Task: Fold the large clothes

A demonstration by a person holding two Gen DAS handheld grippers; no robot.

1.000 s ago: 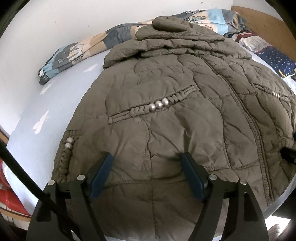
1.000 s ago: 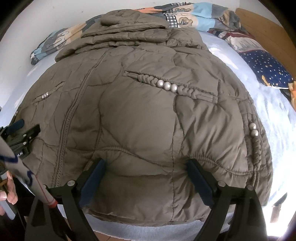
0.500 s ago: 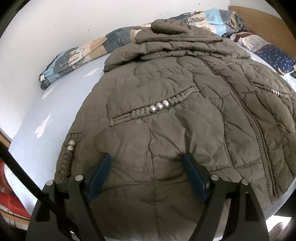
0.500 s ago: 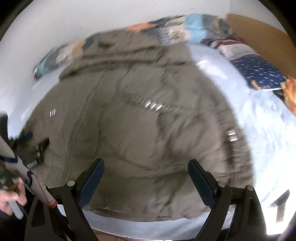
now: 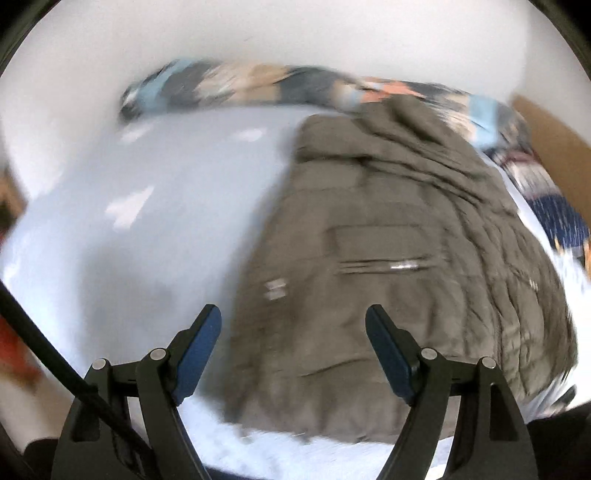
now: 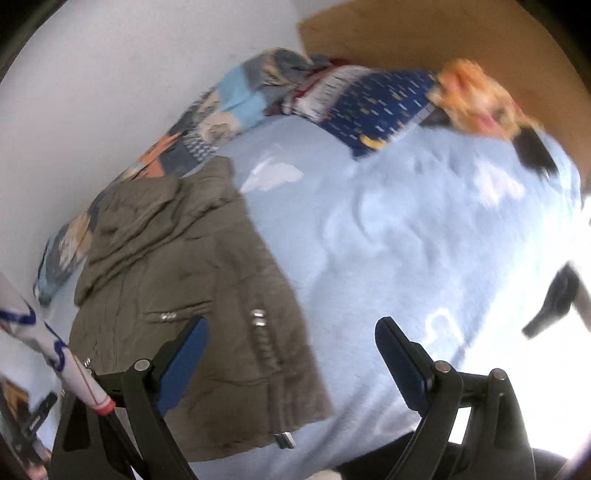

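Observation:
An olive quilted jacket [image 5: 399, 266] lies flat on the pale blue bed, its sleeves and hood bunched at the far end; both views are motion-blurred. My left gripper [image 5: 293, 328] hangs open above the jacket's near left edge, nothing between its blue pads. In the right wrist view the jacket [image 6: 192, 314] fills the lower left. My right gripper [image 6: 291, 339] stands open above the jacket's right edge and the bare sheet, holding nothing.
A patterned quilt [image 5: 258, 88] lies rolled along the white wall at the back. A dark blue starred pillow [image 6: 376, 107] and an orange item [image 6: 476, 99] sit by the wooden headboard [image 6: 443, 33]. Pale blue sheet [image 6: 424, 240] spreads right of the jacket.
Both grippers lifted off the jacket and swung apart, the left toward its left edge, the right toward its right edge. Both stay open. The jacket has not moved.

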